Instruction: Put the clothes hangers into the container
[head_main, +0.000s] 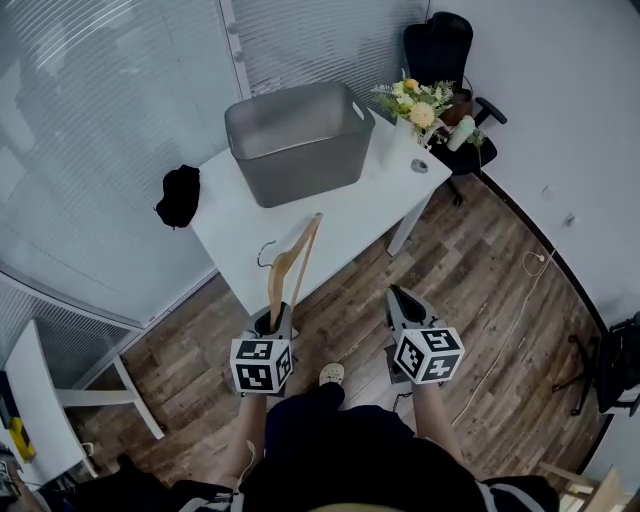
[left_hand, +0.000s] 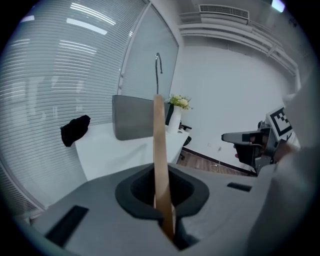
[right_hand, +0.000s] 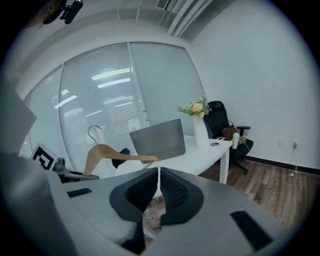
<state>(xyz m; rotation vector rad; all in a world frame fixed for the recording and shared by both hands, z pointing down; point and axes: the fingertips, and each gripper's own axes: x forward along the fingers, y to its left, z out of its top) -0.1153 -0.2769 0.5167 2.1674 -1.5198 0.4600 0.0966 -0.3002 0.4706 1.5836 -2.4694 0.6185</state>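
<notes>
Left gripper (head_main: 279, 312) clenched on the lower end of a wooden hanger (head_main: 292, 262), which rises toward 12 o'clock, hook on its 9 o'clock side. Right gripper (head_main: 398, 298) at 3 o'clock of the left, jaws pressed together, nothing between. Farther on, a white table (head_main: 340, 225). Grey container (head_main: 300, 140) stands on it at 12 o'clock, mouth up. Black cloth (head_main: 179, 195) at the table's 9 o'clock edge, flower vase (head_main: 415, 110) at 2 o'clock.

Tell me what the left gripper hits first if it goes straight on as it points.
Probably the white table, at its near edge; the wooden hanger in the left gripper would touch first. Depth unclear.
</notes>
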